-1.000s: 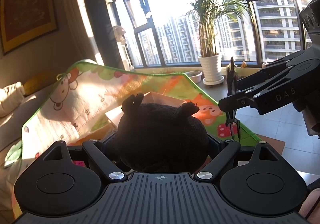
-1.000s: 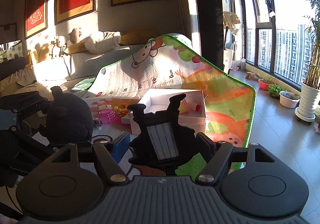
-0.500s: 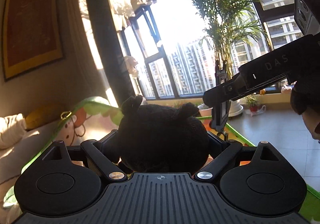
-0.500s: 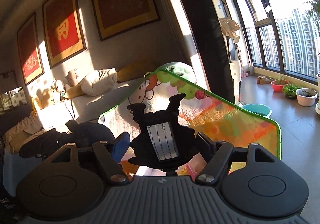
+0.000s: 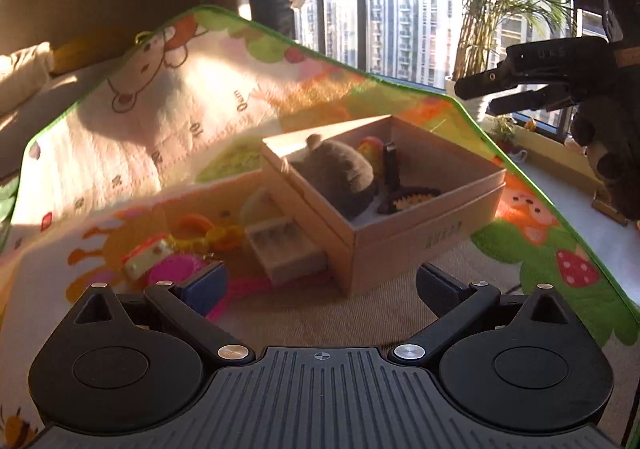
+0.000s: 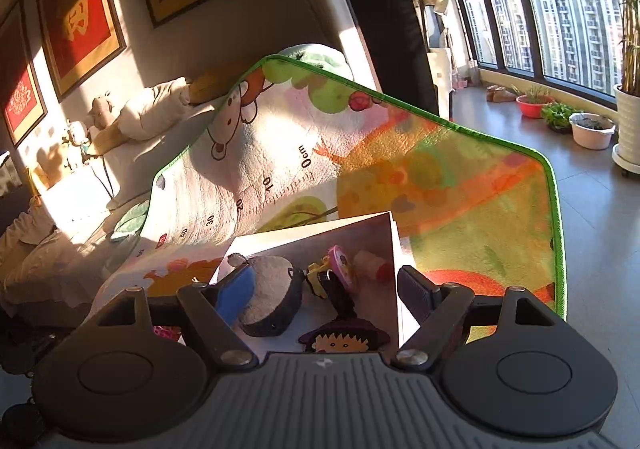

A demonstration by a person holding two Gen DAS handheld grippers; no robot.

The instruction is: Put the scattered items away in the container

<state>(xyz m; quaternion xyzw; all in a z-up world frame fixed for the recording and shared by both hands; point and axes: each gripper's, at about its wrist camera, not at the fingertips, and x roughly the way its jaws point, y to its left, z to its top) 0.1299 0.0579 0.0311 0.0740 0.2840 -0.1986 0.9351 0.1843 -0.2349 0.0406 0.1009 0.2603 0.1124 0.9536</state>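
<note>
An open cardboard box [image 5: 424, 233] stands on the colourful play mat [image 5: 168, 117]. In it lie the black plush toy [image 5: 336, 177], a flat black witch-figure item [image 5: 404, 197] and small colourful toys. My left gripper [image 5: 320, 289] is open and empty, just in front of the box. My right gripper [image 6: 326, 289] is open and empty directly above the box [image 6: 384, 233]; the plush [image 6: 272, 297] and the witch-figure item [image 6: 344, 337] lie below it. The right gripper also shows in the left wrist view [image 5: 492, 93], raised at the right.
Loose toys lie on the mat left of the box: a pink round toy [image 5: 176, 269], yellow and orange rings [image 5: 208, 233] and a small box lid [image 5: 280, 249]. A sofa with cushions [image 6: 152, 113] is behind. Potted plants [image 6: 588, 129] stand by the window.
Both grippers have opened. The black plush left my left gripper and the witch-figure item left my right gripper; both now lie in the box. Both views tilted down toward the box.
</note>
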